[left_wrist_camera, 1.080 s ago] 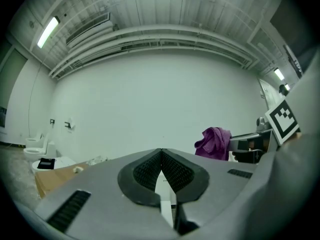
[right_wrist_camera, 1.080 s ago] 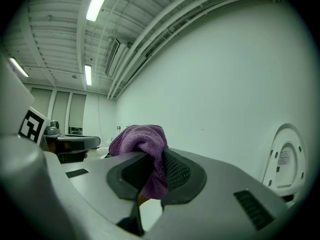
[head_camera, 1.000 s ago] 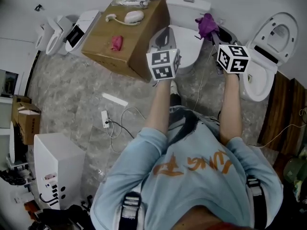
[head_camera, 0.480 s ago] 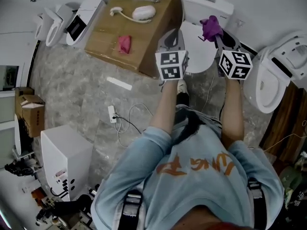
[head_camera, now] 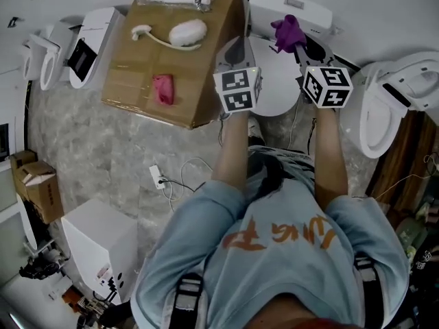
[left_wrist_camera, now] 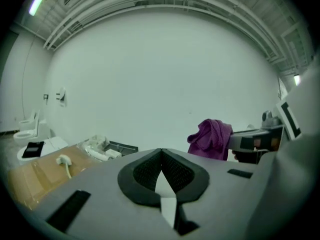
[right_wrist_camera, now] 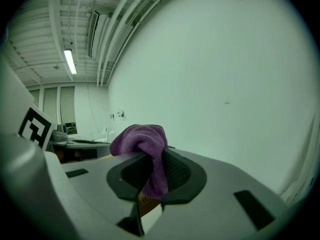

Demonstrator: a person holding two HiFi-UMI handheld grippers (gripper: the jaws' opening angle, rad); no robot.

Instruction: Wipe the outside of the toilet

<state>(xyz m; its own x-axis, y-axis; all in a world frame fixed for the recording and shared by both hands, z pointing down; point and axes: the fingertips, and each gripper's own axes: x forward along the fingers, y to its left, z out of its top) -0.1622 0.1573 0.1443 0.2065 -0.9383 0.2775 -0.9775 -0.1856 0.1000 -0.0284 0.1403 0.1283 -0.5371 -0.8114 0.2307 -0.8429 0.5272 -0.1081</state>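
My right gripper point(right_wrist_camera: 152, 176) is clamped on the purple cloth point(right_wrist_camera: 141, 140), which bunches beyond the jaw tips, above the toilet point(head_camera: 278, 91). My left gripper point(left_wrist_camera: 161, 159), on its left, is closed and empty.

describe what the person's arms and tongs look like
The left tongs and right tongs are grey with black textured pads. Each carries a white cube printed with black square markers. The person wears a light blue short-sleeved shirt with orange print and dark shoulder straps.
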